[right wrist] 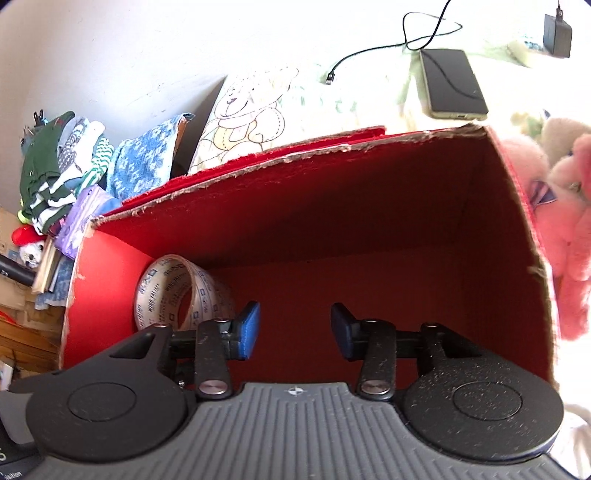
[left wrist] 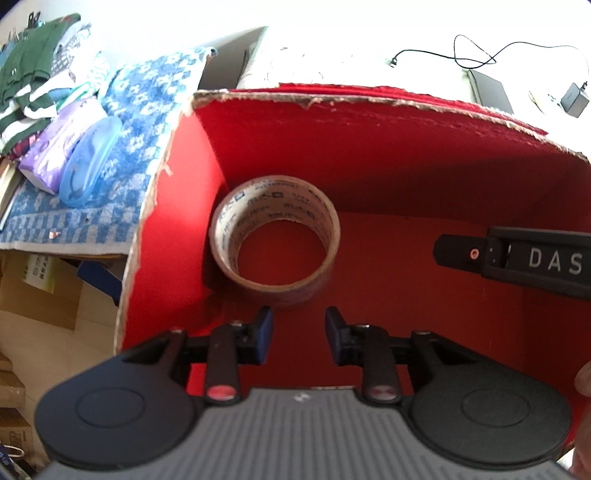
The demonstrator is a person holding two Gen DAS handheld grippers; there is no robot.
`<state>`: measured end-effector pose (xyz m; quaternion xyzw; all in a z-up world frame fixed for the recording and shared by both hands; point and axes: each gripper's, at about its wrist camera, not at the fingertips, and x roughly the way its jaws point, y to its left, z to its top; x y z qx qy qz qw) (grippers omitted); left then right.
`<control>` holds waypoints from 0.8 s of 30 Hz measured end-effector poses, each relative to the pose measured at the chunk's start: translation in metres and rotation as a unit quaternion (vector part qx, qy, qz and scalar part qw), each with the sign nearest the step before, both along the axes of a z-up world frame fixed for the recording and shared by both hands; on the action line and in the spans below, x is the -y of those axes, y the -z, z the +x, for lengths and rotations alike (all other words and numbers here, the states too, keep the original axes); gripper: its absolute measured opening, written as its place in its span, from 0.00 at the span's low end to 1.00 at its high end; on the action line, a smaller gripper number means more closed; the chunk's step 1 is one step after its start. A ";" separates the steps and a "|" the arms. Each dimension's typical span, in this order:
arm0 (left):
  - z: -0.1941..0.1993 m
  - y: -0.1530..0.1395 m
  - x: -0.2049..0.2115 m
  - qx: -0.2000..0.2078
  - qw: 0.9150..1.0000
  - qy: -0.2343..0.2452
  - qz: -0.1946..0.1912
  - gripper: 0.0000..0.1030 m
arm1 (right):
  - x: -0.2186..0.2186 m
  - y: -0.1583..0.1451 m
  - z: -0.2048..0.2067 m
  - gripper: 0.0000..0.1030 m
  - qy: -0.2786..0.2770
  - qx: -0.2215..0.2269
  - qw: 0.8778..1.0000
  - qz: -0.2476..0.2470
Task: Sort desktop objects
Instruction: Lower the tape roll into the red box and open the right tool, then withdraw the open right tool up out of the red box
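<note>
A roll of brown packing tape (left wrist: 275,236) lies on the floor of a red cardboard box (left wrist: 388,155), against its left wall. My left gripper (left wrist: 298,338) hovers just in front of the roll, open, nothing between its blue pads. The right gripper's finger (left wrist: 517,258) reaches into the box from the right in the left wrist view. In the right wrist view my right gripper (right wrist: 293,330) is open and empty inside the same box (right wrist: 351,206), and the tape roll (right wrist: 177,295) sits left of its left finger, partly hidden by it.
A blue checked cloth (left wrist: 140,122) left of the box carries a blue case (left wrist: 90,162), a purple tissue pack (left wrist: 59,147) and folded clothes (left wrist: 33,66). Behind the box lie a phone (right wrist: 452,83), a black cable (right wrist: 373,51) and a charger (right wrist: 557,33). A pink plush toy (right wrist: 569,229) stands right.
</note>
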<state>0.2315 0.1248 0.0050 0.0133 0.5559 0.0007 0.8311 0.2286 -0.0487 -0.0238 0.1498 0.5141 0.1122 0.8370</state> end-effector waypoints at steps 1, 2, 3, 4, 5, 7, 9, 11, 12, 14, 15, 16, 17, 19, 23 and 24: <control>-0.001 0.000 0.002 0.002 1.000 0.002 0.004 0.30 | 0.001 0.000 -0.002 0.45 0.002 0.001 1.000 -0.004; -0.001 0.000 0.004 0.005 1.000 0.004 0.005 0.31 | 0.002 0.001 -0.003 0.45 0.003 0.001 1.000 -0.007; -0.001 0.000 0.006 0.007 1.000 0.005 0.007 0.33 | 0.003 0.001 -0.004 0.45 0.003 0.002 1.000 -0.010; -0.001 -0.001 0.007 0.009 1.000 0.007 0.008 0.35 | 0.003 -0.001 -0.005 0.45 0.003 0.004 1.000 -0.014; -0.003 -0.002 0.009 0.011 1.000 0.007 0.011 0.36 | 0.003 -0.002 -0.007 0.45 0.002 0.008 1.000 -0.018; -0.005 -0.003 0.012 0.014 1.000 0.008 0.016 0.38 | 0.005 -0.004 -0.011 0.45 0.001 0.016 1.000 -0.024; -0.007 -0.004 0.014 0.014 1.000 0.011 0.020 0.38 | 0.006 -0.007 -0.014 0.45 0.001 0.022 0.999 -0.025; -0.009 -0.005 0.017 0.016 0.999 0.015 0.026 0.38 | 0.009 -0.009 -0.018 0.45 0.001 0.026 0.999 -0.025; -0.010 -0.006 0.019 0.018 0.999 0.016 0.029 0.38 | 0.010 -0.010 -0.018 0.45 0.001 0.028 0.999 -0.025; -0.012 -0.008 0.022 0.021 0.999 0.018 0.033 0.38 | 0.012 -0.012 -0.021 0.45 0.002 0.031 0.999 -0.024; -0.013 -0.009 0.023 0.022 0.999 0.017 0.035 0.38 | 0.013 -0.013 -0.022 0.45 0.003 0.032 0.999 -0.023; -0.013 -0.010 0.024 0.023 0.999 0.016 0.039 0.38 | 0.015 -0.013 -0.023 0.45 0.004 0.033 0.999 -0.022; -0.013 -0.011 0.026 0.023 0.999 0.015 0.044 0.38 | 0.017 -0.014 -0.024 0.45 0.006 0.034 0.999 -0.021; -0.017 -0.013 0.028 0.030 0.998 0.017 0.053 0.38 | 0.020 -0.015 -0.028 0.45 0.010 0.035 0.999 -0.021; -0.020 -0.015 0.030 0.033 0.998 0.011 0.054 0.39 | 0.026 -0.015 -0.031 0.45 0.012 0.032 0.999 -0.015; -0.020 -0.014 0.029 0.033 0.998 0.009 0.053 0.39 | 0.027 -0.016 -0.032 0.45 0.012 0.033 0.999 -0.014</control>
